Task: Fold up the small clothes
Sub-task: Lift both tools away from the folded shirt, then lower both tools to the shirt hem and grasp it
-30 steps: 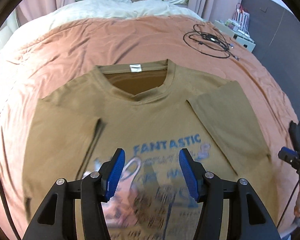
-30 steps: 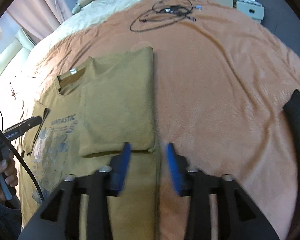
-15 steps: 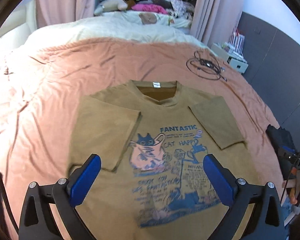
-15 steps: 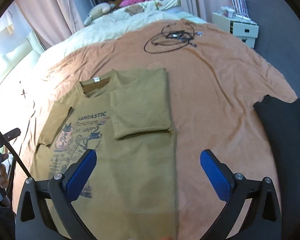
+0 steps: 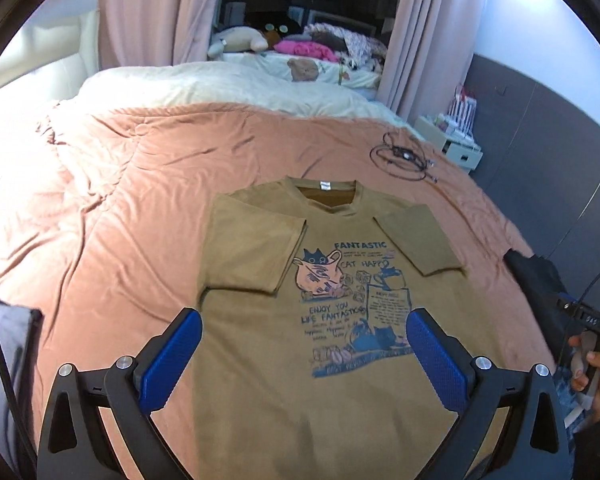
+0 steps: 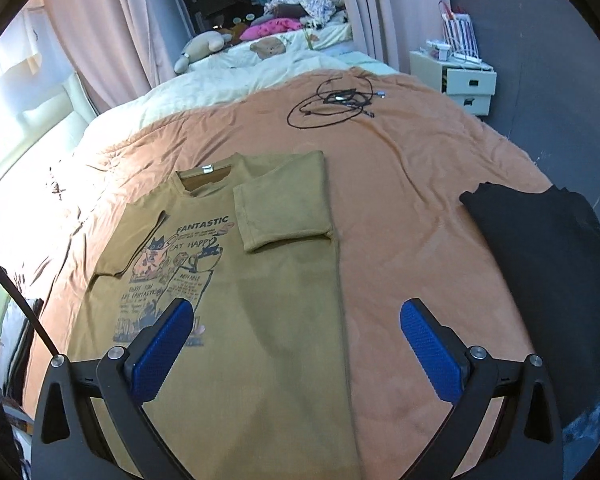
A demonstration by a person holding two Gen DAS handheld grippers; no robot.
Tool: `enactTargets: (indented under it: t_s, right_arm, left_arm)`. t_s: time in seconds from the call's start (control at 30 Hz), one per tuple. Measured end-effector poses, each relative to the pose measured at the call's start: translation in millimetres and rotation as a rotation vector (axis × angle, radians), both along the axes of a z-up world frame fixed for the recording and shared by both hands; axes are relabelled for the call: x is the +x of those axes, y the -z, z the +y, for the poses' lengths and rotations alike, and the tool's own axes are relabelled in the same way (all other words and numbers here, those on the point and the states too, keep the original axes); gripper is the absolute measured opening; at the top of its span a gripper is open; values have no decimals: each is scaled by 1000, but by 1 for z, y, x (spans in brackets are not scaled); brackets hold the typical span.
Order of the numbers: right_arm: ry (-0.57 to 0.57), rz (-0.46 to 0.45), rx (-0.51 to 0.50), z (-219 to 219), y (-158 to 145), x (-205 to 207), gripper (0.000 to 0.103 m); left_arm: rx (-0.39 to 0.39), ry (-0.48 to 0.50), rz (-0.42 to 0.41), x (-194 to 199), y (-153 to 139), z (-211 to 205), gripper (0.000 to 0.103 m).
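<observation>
Olive T-shirt (image 5: 328, 360) print: "FANTASTIC", "CAT HAPPY", "ENJOY YOU".

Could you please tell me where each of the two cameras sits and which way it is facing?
Left wrist: on the left tool, angled down at the olive T-shirt; its open blue fingers and the other hand show.
Right wrist: on the right tool, angled down at the shirt's edge; its open fingers show.
Shared: shirt, coiled cable, black garment.
</observation>
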State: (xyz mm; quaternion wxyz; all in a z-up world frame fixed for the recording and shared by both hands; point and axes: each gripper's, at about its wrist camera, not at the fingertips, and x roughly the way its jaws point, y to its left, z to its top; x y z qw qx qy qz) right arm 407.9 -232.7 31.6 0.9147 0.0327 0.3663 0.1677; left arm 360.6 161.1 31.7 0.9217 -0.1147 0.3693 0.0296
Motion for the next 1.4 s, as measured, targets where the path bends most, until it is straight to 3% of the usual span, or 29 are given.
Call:
enactTargets:
  t_s: [0.27,0.43,0.6,0.77,0.93,1.13,1.33,1.4]
  right_arm:
    - [15,-28,18,-15,4,-44,103]
    - [20,-53,8,-20,10,-72,103]
    - [28,-79,15,-30,23,-99,103]
    - [14,-46,47,-41,44,-121,103]
    - [58,-62,29,-55,60,-139,103]
    - [42,-5,114,-75,84,-153,103]
    - [0,81,296,-107,115,-151,103]
    - [-13,110,336,-112,126,-147,94]
  left_arm:
    - [-34,-36,-57,-67,-3,15,103]
    - [-3,-69,-52,-104,3,18,103]
    - [-37,-90,-42,-140,15,26,103]
    - [-53,-99,-37,-175,33,31,103]
    - [-24,-115,-22,-206,58,29,103]
    - [-57,-136,-15,-232,90,36,103]
    - [-131,-137,-19,-242,120,44,102]
    - [-149,-142,-8,-242,130,46,102]
